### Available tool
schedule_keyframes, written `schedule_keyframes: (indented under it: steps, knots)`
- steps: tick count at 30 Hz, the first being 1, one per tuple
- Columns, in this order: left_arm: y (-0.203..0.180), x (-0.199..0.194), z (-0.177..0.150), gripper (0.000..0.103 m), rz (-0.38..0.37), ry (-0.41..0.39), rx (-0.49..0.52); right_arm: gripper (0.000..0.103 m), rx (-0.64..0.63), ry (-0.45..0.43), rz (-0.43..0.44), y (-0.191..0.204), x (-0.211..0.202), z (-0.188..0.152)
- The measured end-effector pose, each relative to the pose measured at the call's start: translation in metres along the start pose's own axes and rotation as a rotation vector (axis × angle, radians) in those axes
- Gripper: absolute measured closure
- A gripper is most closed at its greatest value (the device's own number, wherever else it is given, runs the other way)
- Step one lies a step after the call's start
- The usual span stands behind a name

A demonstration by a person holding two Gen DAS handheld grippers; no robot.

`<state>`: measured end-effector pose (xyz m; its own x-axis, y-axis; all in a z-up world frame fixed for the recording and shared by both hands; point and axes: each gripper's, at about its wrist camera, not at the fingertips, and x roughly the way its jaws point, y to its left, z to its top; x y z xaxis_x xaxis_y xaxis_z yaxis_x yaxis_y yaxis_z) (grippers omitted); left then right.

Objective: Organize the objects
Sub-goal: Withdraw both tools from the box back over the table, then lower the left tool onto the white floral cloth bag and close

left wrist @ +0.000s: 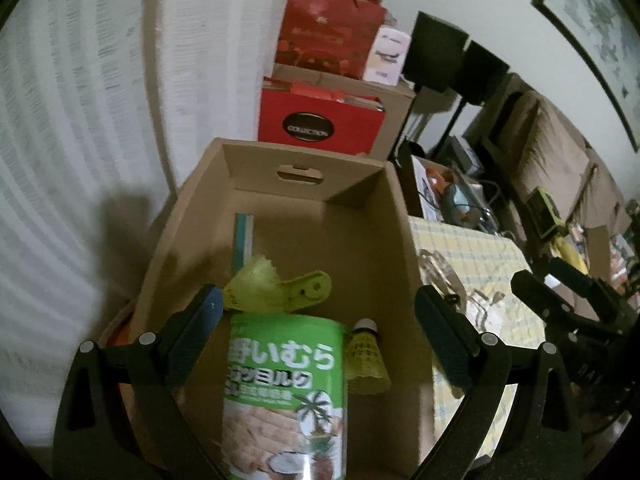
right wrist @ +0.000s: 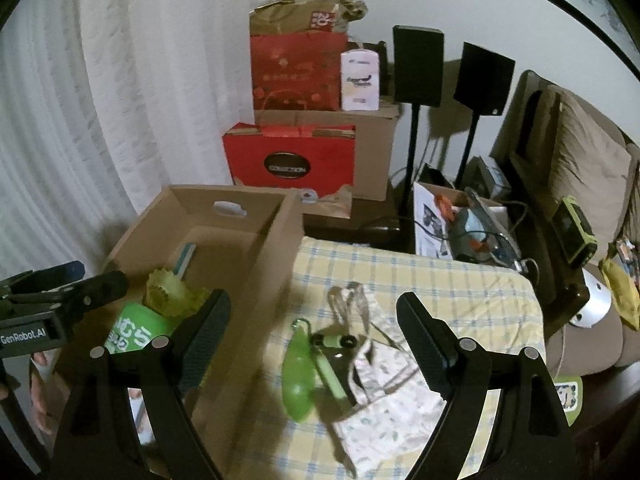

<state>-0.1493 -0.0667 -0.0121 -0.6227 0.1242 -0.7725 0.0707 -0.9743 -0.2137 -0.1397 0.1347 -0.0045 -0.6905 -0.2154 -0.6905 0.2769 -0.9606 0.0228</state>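
Left wrist: one carton [left wrist: 280,380], one shuttlecock [left wrist: 366,356], boxed

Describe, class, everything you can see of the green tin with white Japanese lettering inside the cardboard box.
The green tin with white Japanese lettering is a cylinder with a printed label showing palm trees, halved coconuts and biscuits. It lies inside the open brown cardboard box, between the open left gripper fingers, which do not touch it. A crumpled yellow-green wrapper sits at its far end; a yellow shuttlecock lies alongside.
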Motion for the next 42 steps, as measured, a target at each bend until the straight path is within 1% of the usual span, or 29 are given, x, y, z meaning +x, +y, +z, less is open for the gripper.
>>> schedule_keyframes:
  steps: [8, 12, 26, 31, 36, 42]
  knots:
    - [-0.026, -0.002, -0.011, 0.007, -0.032, 0.009, 0.033, 0.017, 0.027, 0.000, -0.039, -0.032, -0.016, -0.013]
    - [-0.039, -0.003, -0.017, 0.007, -0.060, 0.025, 0.045, 0.017, 0.049, 0.004, -0.060, -0.050, -0.022, -0.022]
    - [-0.108, 0.007, -0.043, 0.007, -0.138, 0.082, 0.157, 0.017, 0.120, 0.040, -0.130, -0.112, -0.026, -0.062]
    - [-0.129, 0.012, -0.049, 0.007, -0.138, 0.095, 0.199, 0.017, 0.156, 0.052, -0.140, -0.130, -0.027, -0.073]
    - [-0.146, 0.020, -0.053, 0.007, -0.147, 0.106, 0.207, 0.017, 0.185, 0.045, -0.139, -0.143, -0.034, -0.080]
    - [-0.174, 0.035, -0.064, 0.007, -0.141, 0.135, 0.263, 0.017, 0.235, 0.041, -0.148, -0.161, -0.040, -0.087]
